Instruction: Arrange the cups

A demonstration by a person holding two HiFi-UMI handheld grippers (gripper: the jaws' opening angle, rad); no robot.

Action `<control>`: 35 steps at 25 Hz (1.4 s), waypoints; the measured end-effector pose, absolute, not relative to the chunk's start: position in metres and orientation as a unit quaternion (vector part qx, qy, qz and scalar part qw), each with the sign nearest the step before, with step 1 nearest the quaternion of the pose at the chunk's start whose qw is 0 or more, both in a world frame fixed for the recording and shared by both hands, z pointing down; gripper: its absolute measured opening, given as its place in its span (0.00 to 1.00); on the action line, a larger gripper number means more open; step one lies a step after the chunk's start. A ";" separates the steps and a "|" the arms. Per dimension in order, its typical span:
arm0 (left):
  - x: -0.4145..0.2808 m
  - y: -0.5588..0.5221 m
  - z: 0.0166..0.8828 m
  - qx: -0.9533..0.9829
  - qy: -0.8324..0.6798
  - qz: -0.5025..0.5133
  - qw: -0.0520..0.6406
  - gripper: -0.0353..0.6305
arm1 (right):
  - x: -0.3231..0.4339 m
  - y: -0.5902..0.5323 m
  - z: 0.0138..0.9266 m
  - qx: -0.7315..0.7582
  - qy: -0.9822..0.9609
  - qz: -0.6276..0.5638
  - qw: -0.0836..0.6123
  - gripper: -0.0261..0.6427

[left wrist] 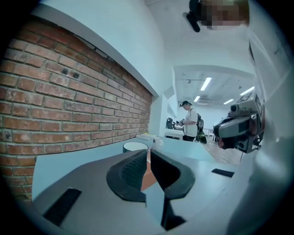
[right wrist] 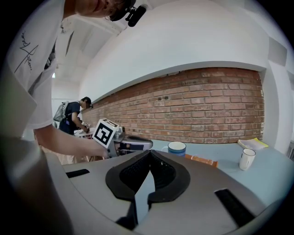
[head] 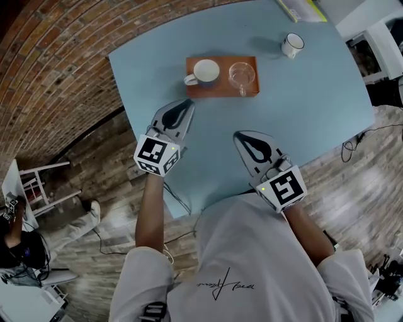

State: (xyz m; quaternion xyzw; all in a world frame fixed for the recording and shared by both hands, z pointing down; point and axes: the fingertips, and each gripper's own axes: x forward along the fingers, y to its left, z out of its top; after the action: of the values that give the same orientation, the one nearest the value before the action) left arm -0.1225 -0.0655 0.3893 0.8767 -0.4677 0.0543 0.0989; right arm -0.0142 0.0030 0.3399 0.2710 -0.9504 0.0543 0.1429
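A wooden tray [head: 220,91] lies at the middle of the light blue table [head: 315,107]. On it stand a white mug [head: 203,72] on the left and a clear glass cup [head: 241,75] on the right. A second white mug with a dark rim [head: 292,44] stands alone at the table's back right. My left gripper [head: 186,103] is shut and empty, its tips just short of the tray's near left corner. My right gripper [head: 240,135] is also shut and empty, nearer the table's front. The left gripper view looks past shut jaws at the mug [left wrist: 135,147]. The right gripper view shows mug [right wrist: 177,148], tray [right wrist: 202,160] and lone mug [right wrist: 247,159].
A yellow-green book [head: 302,9] lies at the table's back edge. A white chair [head: 38,182] stands on the wooden floor at the left. Cables run over the floor under the table. A person [left wrist: 189,121] stands at a desk far behind.
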 end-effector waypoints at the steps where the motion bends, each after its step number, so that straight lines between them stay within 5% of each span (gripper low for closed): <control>1: -0.125 -0.069 0.391 0.878 -0.465 0.056 0.096 0.07 | -0.013 0.001 0.343 0.271 -0.950 0.054 0.147 0.07; 14: -0.154 -0.110 0.412 0.893 -0.432 0.046 0.117 0.07 | -0.011 -0.031 0.360 0.288 -0.940 0.080 0.164 0.07; 17: -0.155 -0.116 0.418 0.897 -0.423 0.051 0.118 0.20 | -0.014 -0.036 0.364 0.286 -0.940 0.084 0.164 0.07; 35: -0.145 -0.138 0.441 0.931 -0.343 0.066 0.104 0.26 | -0.062 -0.029 0.384 0.242 -0.946 0.114 0.181 0.07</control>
State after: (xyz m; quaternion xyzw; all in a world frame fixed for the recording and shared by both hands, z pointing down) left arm -0.1453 -0.1383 0.4408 0.9311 -0.3433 0.0662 0.1037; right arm -0.0621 -0.0291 0.3835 0.2423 -0.9463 0.1140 0.1810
